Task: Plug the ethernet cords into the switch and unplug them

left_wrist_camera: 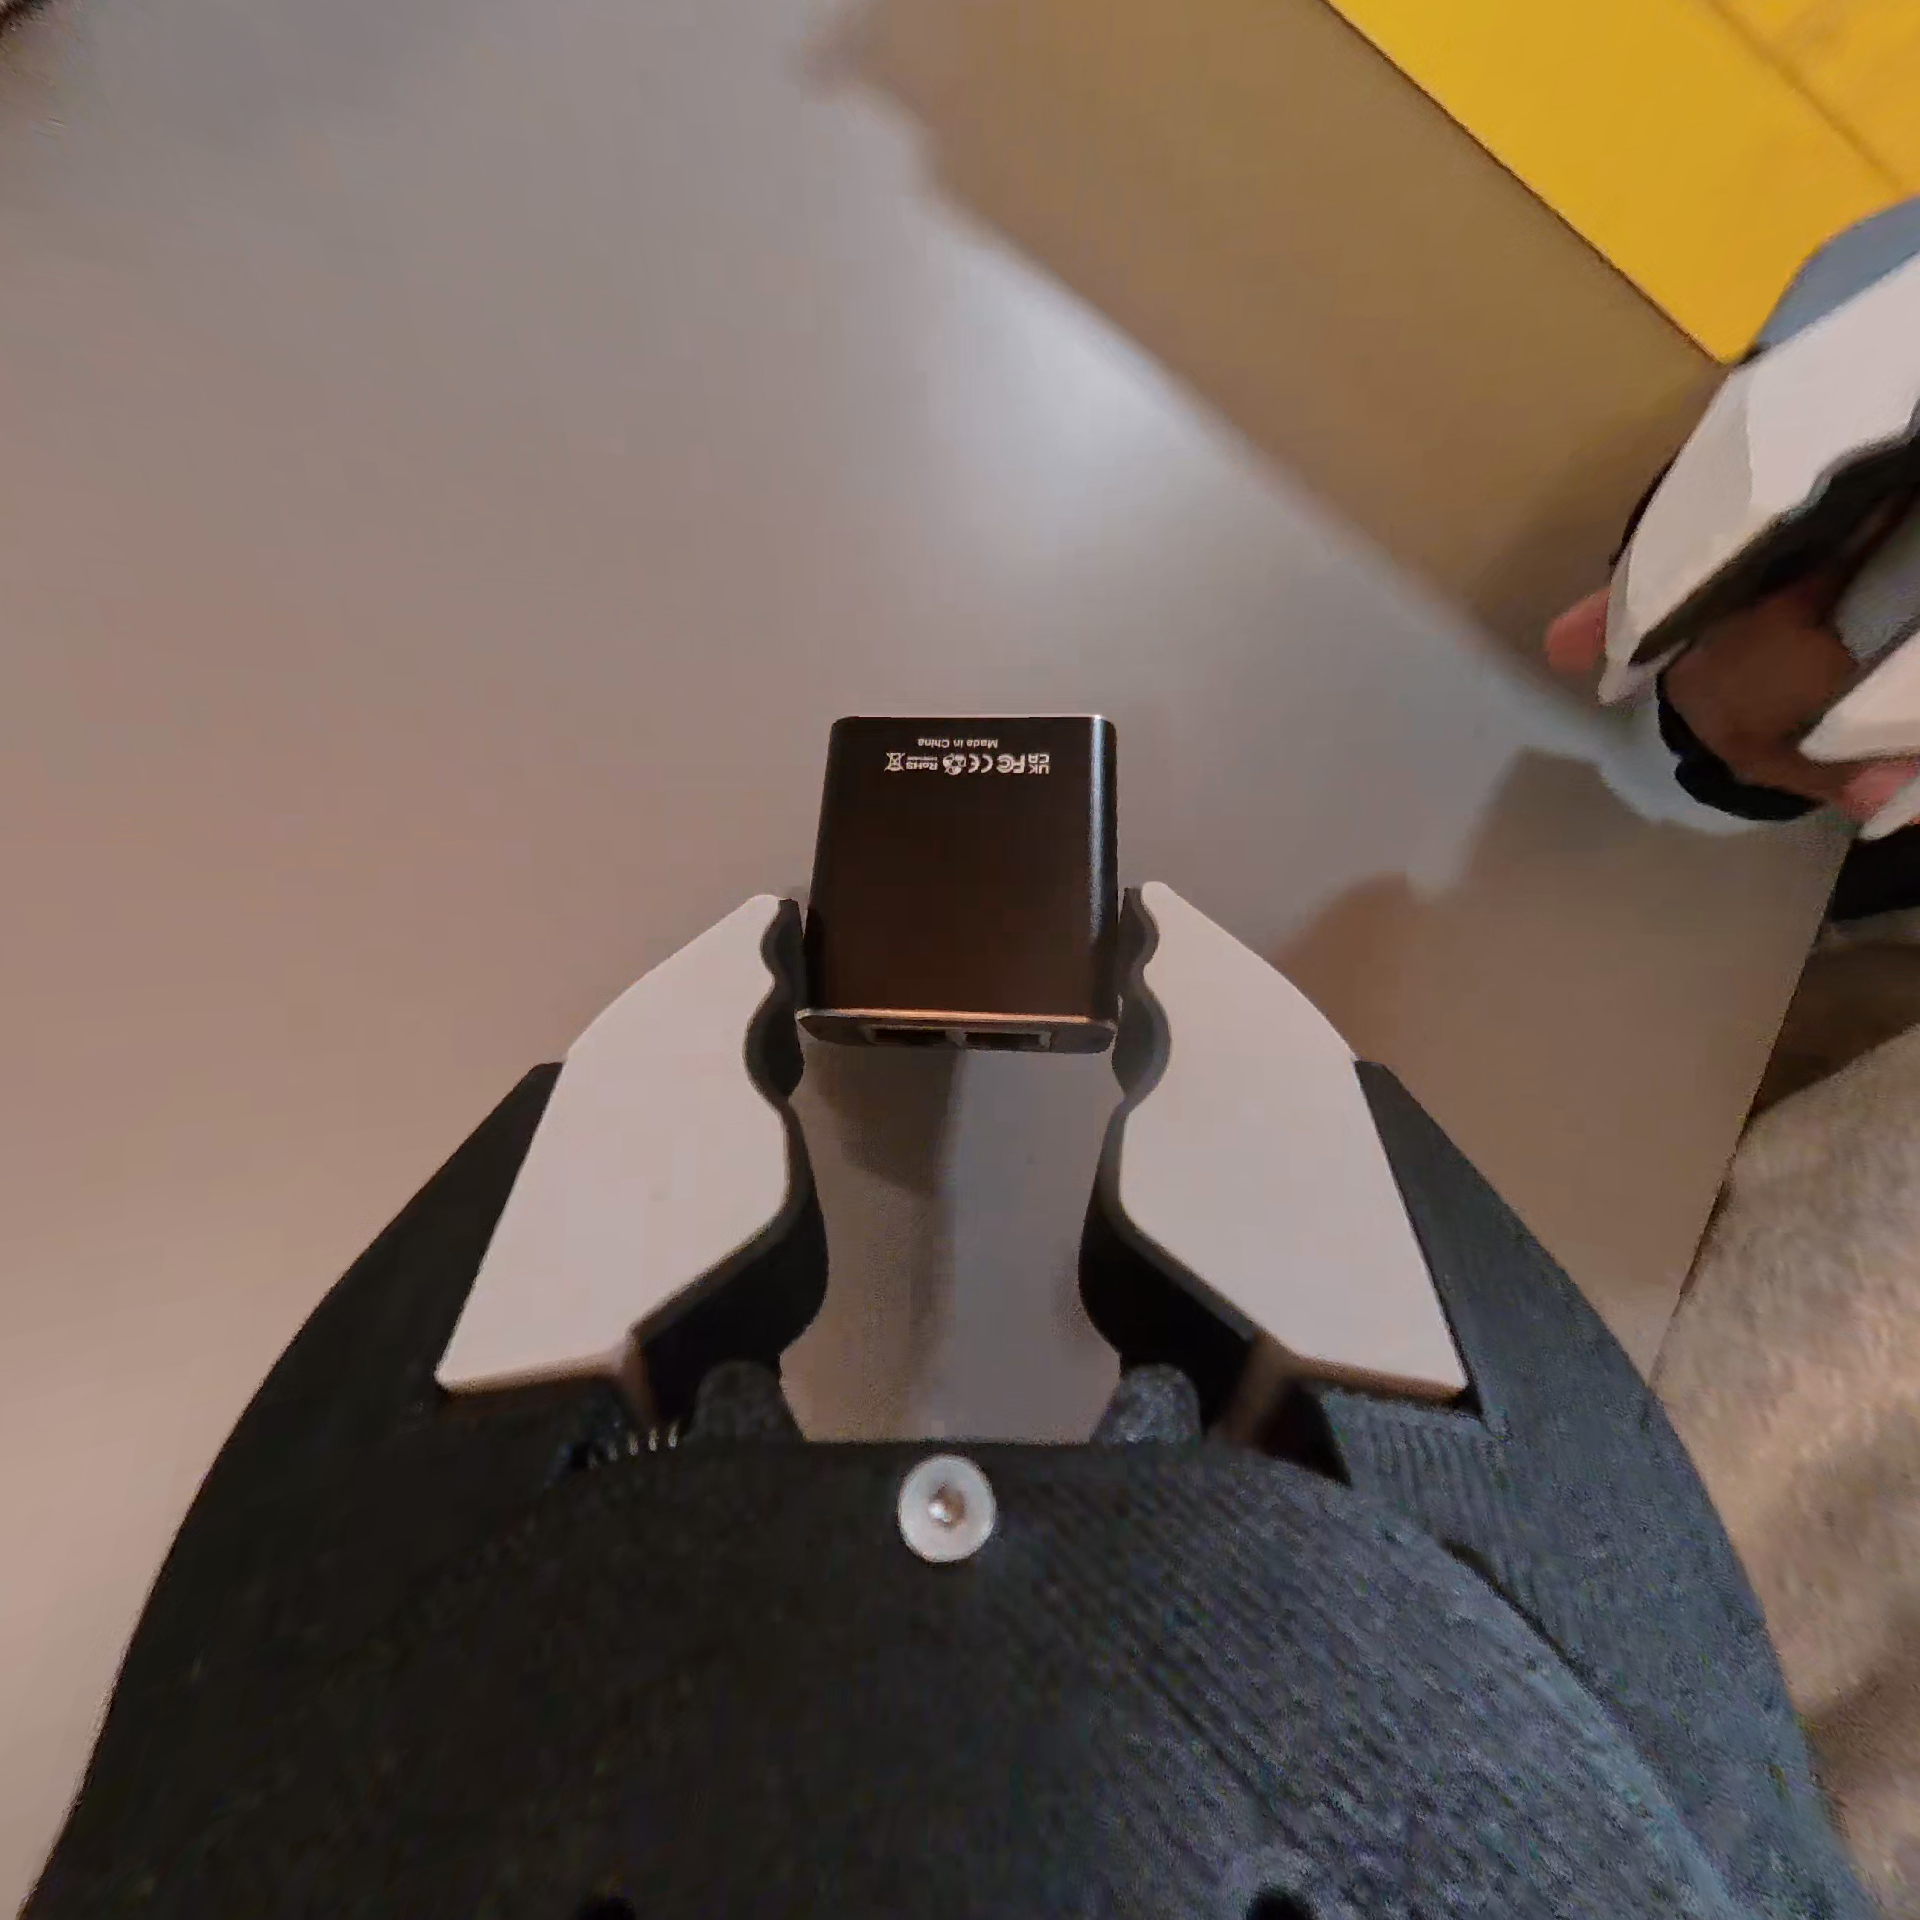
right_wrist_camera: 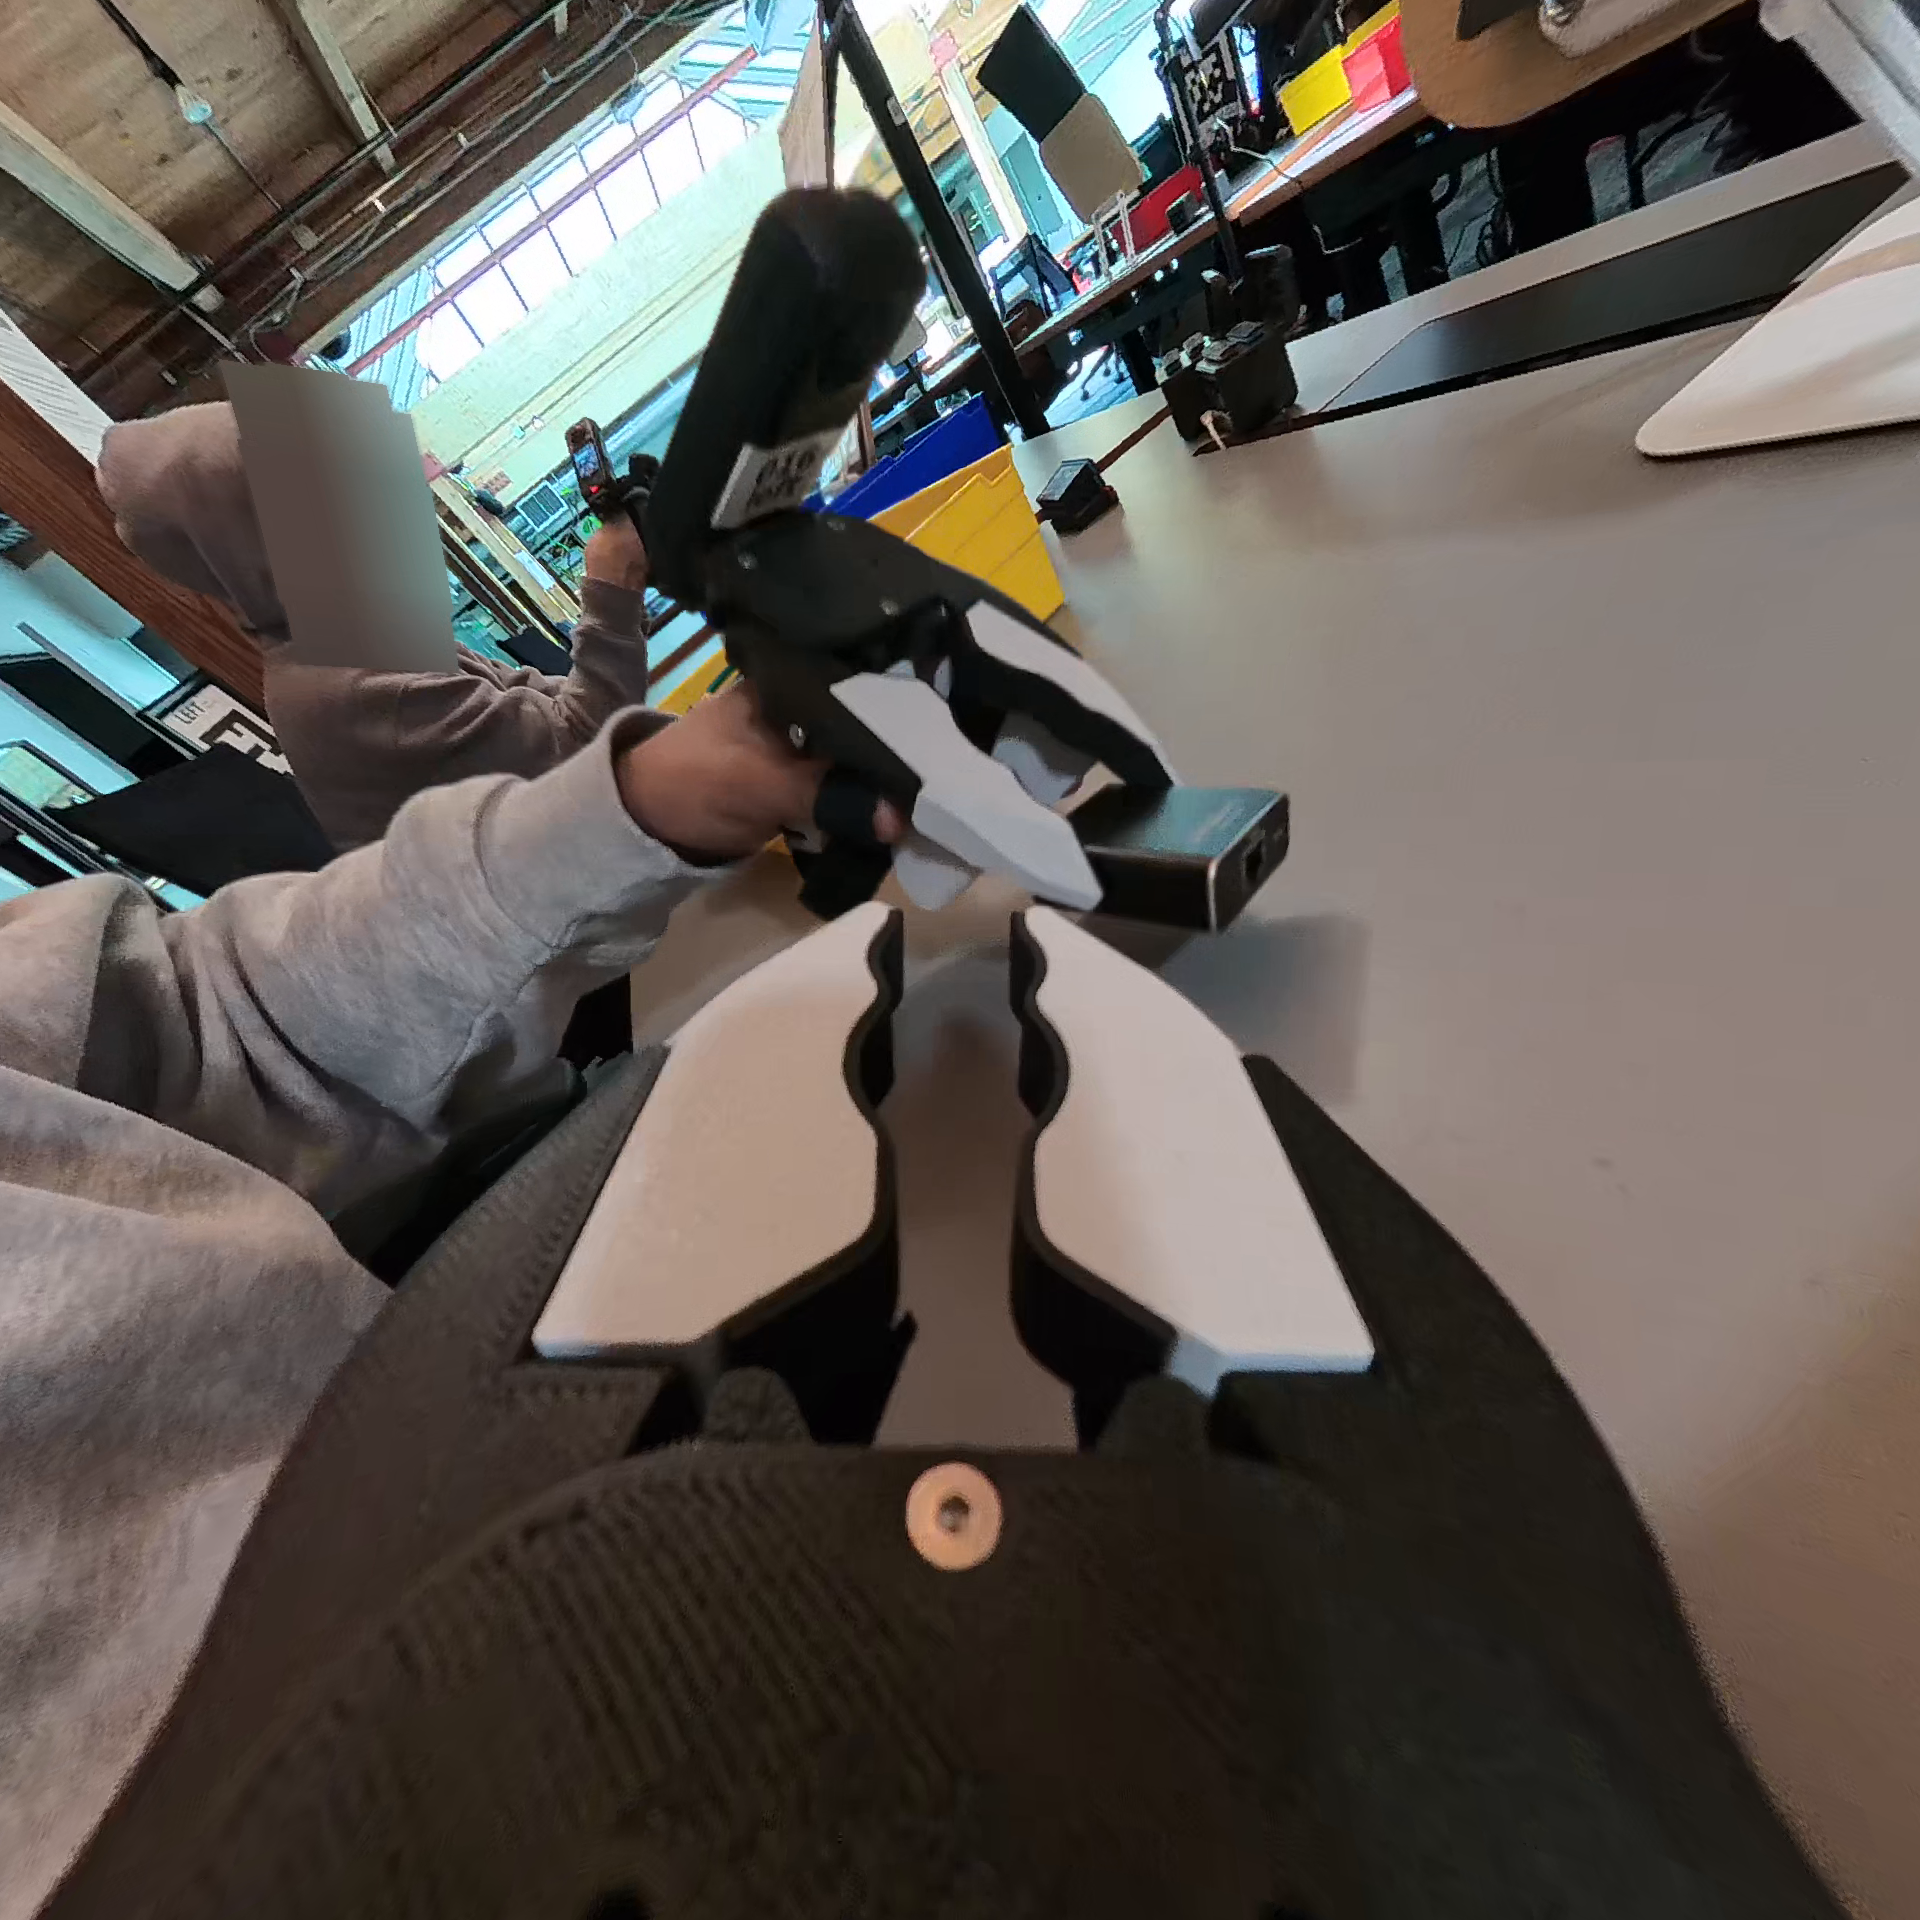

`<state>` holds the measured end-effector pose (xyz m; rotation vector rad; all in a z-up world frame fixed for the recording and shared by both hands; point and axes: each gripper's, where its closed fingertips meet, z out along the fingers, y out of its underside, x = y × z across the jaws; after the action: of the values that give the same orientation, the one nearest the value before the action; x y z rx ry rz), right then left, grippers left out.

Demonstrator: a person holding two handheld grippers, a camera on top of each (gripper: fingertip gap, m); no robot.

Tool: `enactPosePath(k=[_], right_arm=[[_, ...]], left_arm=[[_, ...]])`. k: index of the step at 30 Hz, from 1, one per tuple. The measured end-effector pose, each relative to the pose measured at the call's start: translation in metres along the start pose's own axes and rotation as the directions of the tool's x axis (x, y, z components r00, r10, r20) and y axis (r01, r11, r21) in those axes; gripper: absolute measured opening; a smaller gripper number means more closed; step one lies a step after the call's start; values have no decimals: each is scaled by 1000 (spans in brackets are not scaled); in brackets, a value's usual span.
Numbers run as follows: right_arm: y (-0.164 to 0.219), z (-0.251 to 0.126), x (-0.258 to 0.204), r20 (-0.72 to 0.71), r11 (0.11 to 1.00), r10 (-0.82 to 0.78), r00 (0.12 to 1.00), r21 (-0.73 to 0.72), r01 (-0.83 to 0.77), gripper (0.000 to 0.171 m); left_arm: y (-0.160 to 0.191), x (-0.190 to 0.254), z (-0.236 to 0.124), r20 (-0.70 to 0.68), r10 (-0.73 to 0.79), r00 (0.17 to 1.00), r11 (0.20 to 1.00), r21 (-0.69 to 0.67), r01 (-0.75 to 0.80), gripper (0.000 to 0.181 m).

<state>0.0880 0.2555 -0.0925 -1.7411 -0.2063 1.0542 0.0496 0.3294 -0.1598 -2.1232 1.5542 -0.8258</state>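
Observation:
A small black switch (left_wrist_camera: 961, 862) with two ports facing me sits clamped between the fingers of my left gripper (left_wrist_camera: 961, 914), low over the grey table (left_wrist_camera: 416, 623). In the right wrist view the same switch (right_wrist_camera: 1195, 842) sticks out of the left gripper (right_wrist_camera: 1039, 831), with one port showing on its end face. My right gripper (right_wrist_camera: 958, 920) is open with a narrow gap and holds nothing. It is just in front of the switch, and it shows at the right edge of the left wrist view (left_wrist_camera: 1766, 623). No ethernet cord shows in either view.
A yellow bin (right_wrist_camera: 977, 540) and a blue bin (right_wrist_camera: 914, 457) stand at the table's far left. A small black box (right_wrist_camera: 1075, 494) lies beyond them. A white monitor base (right_wrist_camera: 1818, 353) is at the far right. A person's grey sleeve (right_wrist_camera: 364, 966) lies along the left.

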Motion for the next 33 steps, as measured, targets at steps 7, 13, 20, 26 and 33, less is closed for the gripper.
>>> enactPosePath(k=[7,13,20,26,33], right_arm=[[0,0,1,8,1000,25,1000,5,-25,20],[2,1,1,11,1000,30,999,-6,-30,20],[1,0,3,7,999,43,999,1,-43,20],[2,1,4,4,999,45,999,-5,-45,20],[1,0,7,1,999,54,999,0,-54,20]], left_arm=[[29,10,11,-91,28,995,999,-31,-30,59],[27,14,10,-231,-7,973,1000,14,11,60],[24,12,10,-275,21,961,1000,20,-17,59],[27,15,5,-246,90,965,996,24,-87,61],[12,-4,-48,-117,73,990,984,170,-52,64]])
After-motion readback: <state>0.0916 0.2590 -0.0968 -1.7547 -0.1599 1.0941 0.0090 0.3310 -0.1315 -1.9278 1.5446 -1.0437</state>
